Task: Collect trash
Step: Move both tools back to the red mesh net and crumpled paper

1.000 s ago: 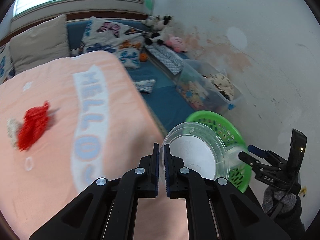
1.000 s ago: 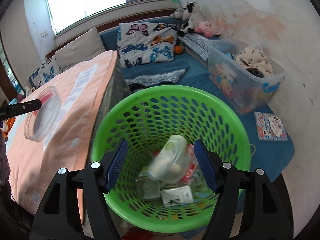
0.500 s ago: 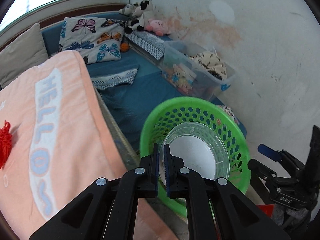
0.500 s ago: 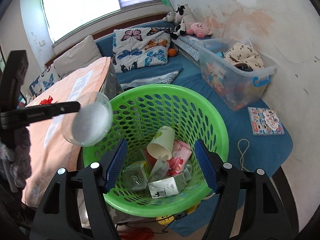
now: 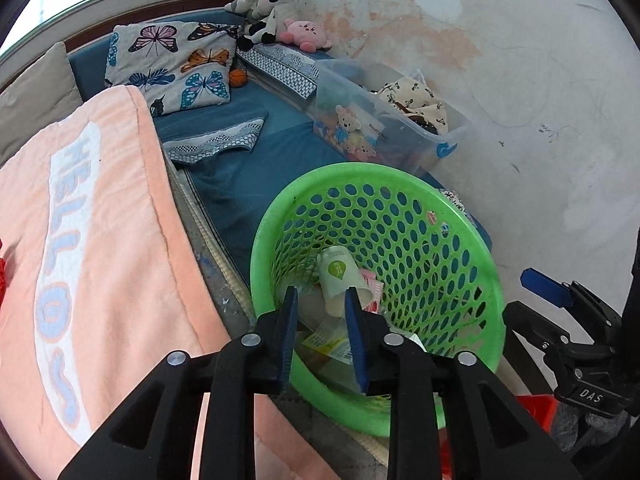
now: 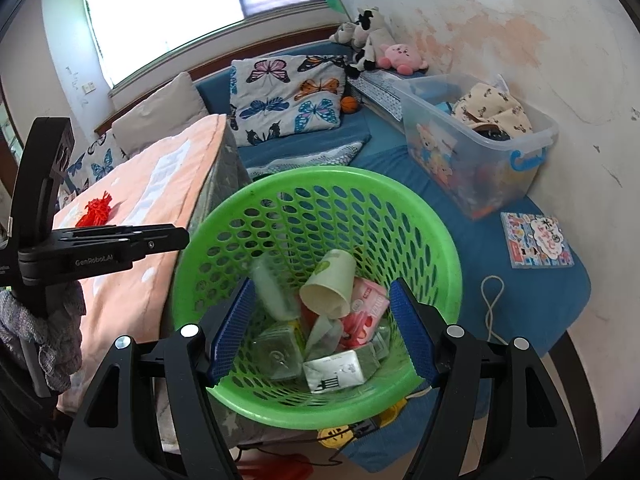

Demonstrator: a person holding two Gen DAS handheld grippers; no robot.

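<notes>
The left gripper (image 5: 320, 312) sits low centre of its frame, over the near rim of the basket (image 5: 494, 312); its jaws are opening with nothing between the pads, consistent with a release above the basket. In the right view a blurred clear cup (image 6: 272, 292) lies inside the basket, left of centre, beside a paper cup (image 6: 330, 284) and cartons. The right gripper (image 6: 322, 330) hangs over the basket, jaws apart and empty, probably just waiting. A red scrap (image 6: 96, 212) lies on the blanket (image 6: 160, 200), upper left, likely the next pickup.
</notes>
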